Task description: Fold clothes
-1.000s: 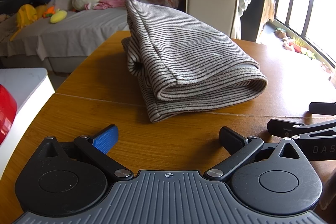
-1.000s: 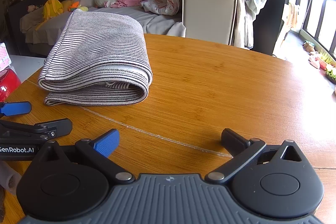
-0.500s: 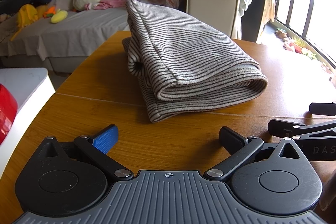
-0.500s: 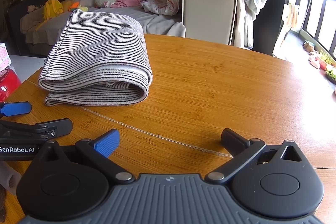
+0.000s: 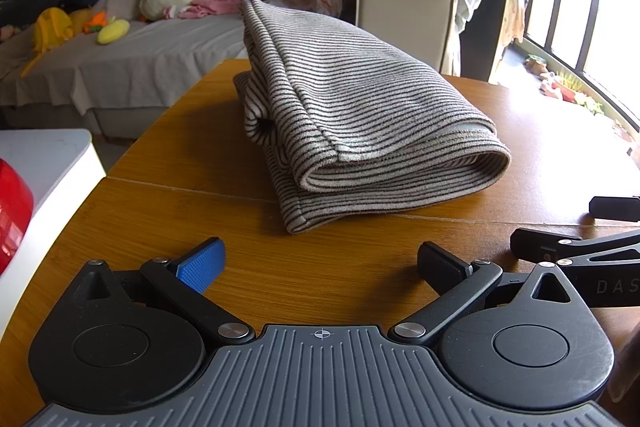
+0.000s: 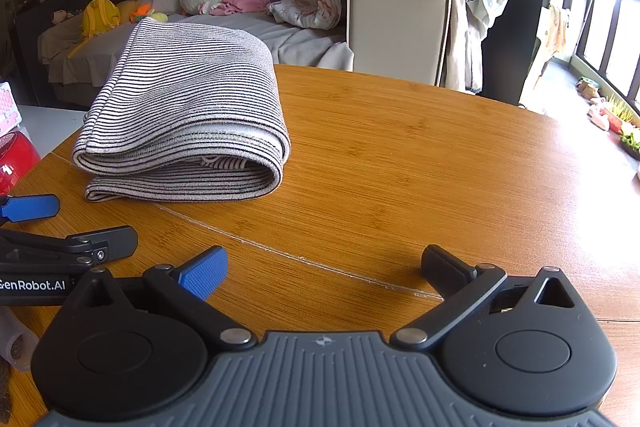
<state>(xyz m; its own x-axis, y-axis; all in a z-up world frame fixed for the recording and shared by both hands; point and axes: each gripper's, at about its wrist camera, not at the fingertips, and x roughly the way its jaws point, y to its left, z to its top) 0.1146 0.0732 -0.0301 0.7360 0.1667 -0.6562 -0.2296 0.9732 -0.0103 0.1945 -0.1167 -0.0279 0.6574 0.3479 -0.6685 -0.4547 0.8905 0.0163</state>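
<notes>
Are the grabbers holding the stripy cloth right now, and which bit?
Nothing is held. The left gripper and right gripper are both open, apart from the folded striped garment lying on the wooden table.

Black left gripper (image 5: 320,261), right gripper (image 6: 324,265): ribbed grey base, silver pivot screws, one blue pad each.

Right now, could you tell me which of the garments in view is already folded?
The striped garment on the wooden table; the clothes heaped on the beige armchair are crumpled.
</notes>
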